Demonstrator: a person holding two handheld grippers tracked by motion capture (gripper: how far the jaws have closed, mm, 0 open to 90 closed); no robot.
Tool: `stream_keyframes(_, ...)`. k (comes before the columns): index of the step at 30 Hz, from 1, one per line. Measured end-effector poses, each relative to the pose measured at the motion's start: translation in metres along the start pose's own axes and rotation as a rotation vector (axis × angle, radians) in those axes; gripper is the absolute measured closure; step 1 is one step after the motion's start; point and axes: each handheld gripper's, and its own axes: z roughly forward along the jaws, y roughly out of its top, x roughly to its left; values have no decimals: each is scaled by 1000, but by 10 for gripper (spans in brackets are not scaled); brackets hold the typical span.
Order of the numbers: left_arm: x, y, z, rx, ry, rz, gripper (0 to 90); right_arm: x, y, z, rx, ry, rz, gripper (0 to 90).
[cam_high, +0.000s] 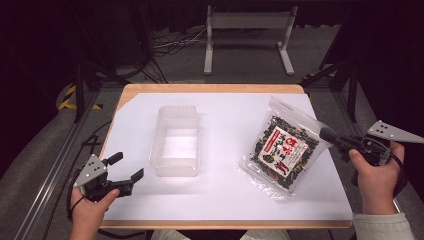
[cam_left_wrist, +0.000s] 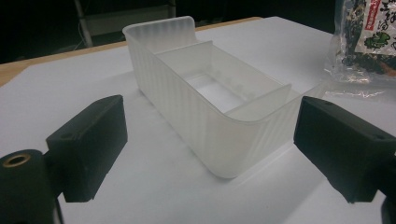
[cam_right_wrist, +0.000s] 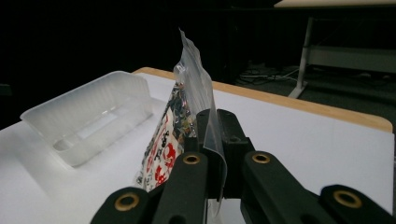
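A clear plastic bag of dark dried food with a red and white label (cam_high: 282, 150) lies tilted on the right of the white table top, its right edge lifted. My right gripper (cam_high: 327, 135) is shut on that edge; in the right gripper view the bag (cam_right_wrist: 175, 126) stands up on edge between the closed jaws (cam_right_wrist: 215, 144). A translucent white plastic bin (cam_high: 176, 141) with inner dividers sits left of centre, empty. My left gripper (cam_high: 125, 167) rests open near the table's front left corner, pointing at the bin (cam_left_wrist: 210, 98), with nothing between its fingers (cam_left_wrist: 91, 140).
The white sheet (cam_high: 225, 190) covers a wooden table whose edge (cam_high: 210, 88) shows at the back. Beyond it stands a white metal frame (cam_high: 247, 35) on a grey floor with cables. Aluminium rails (cam_high: 60, 155) run along the left side.
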Motion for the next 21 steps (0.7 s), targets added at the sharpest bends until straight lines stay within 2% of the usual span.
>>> stream_keyframes(4,0,0,0,0,1,1,105,7,9,-3,-19,20,-19,900)
stream_keyframes(6,0,0,0,-1,0,3,105,11,15,-5,-40,53,-19,900)
stream_keyframes(9,-1,1,0,-3,-2,1,105,15,19,-7,-52,72,-28,900)
stream_keyframes(21,-6,5,2,-6,-15,13,104,30,36,-7,-93,96,-84,900)
